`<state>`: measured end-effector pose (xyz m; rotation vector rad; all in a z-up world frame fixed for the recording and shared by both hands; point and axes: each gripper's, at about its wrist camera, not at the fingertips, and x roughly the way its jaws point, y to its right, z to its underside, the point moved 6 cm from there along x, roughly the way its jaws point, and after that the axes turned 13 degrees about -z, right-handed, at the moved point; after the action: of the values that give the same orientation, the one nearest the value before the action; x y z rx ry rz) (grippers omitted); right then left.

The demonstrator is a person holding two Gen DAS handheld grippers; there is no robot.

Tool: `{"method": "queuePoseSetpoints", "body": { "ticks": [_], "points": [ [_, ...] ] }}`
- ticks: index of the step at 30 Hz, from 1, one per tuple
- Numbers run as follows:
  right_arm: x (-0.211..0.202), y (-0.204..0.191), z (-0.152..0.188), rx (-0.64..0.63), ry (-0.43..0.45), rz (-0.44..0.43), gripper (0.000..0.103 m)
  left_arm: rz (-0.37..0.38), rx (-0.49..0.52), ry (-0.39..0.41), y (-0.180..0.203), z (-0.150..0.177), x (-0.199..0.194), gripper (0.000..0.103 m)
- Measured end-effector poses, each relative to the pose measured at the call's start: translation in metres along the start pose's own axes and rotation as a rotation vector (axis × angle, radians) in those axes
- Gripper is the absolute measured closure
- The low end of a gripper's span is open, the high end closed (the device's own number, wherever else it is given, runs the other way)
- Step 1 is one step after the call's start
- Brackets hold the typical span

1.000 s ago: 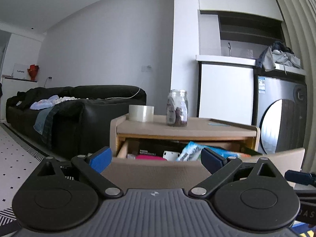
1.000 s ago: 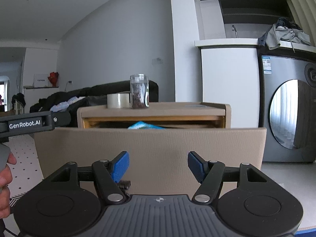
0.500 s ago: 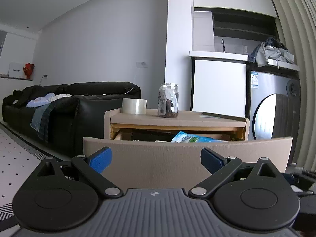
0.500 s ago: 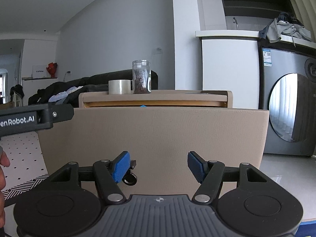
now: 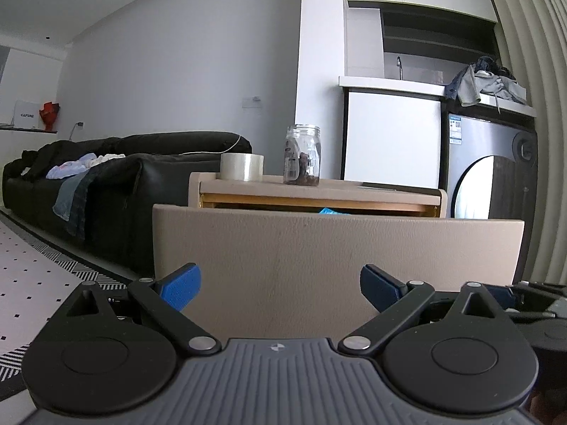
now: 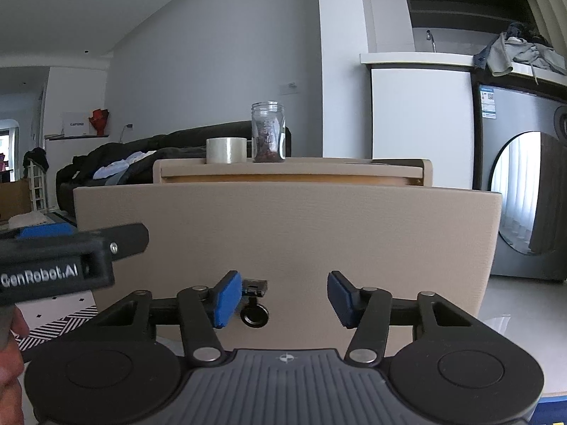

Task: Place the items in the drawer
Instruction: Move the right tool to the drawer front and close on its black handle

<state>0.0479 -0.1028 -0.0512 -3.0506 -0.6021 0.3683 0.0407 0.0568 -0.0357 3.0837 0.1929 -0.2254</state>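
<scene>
Drawer of beige side table stands pulled out toward both cameras; blue packet peeks above drawer front, so some contents lie inside. Front panel: stiff, broad, textured; likely slides easily, light push on flat face suffices. Small black pull low on drawer front. Above drawer, on tabletop: tape roll, fragile, slippery glass jar. Left claw wide, empty. Right claw wide, empty, beside pull.

**Setting: a lived-in home, living room open to a laundry nook**

A black sofa strewn with clothes lines the wall; a front-loading washing machine stands under a counter with a tap and heaped laundry; patterned tile floor.
</scene>
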Motion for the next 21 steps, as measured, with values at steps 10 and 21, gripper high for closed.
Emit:
{"method": "queuePoseSetpoints", "body": {
  "ticks": [10,21],
  "points": [
    [0.016,-0.011,0.005,0.000,-0.016,0.023,0.066,-0.041,0.005,-0.016,-0.010,0.003,-0.009,0.004],
    [0.023,-0.022,0.013,-0.027,-0.003,0.086,0.087,-0.055,-0.014,0.000,-0.012,0.002,-0.021,0.004]
  ]
}}
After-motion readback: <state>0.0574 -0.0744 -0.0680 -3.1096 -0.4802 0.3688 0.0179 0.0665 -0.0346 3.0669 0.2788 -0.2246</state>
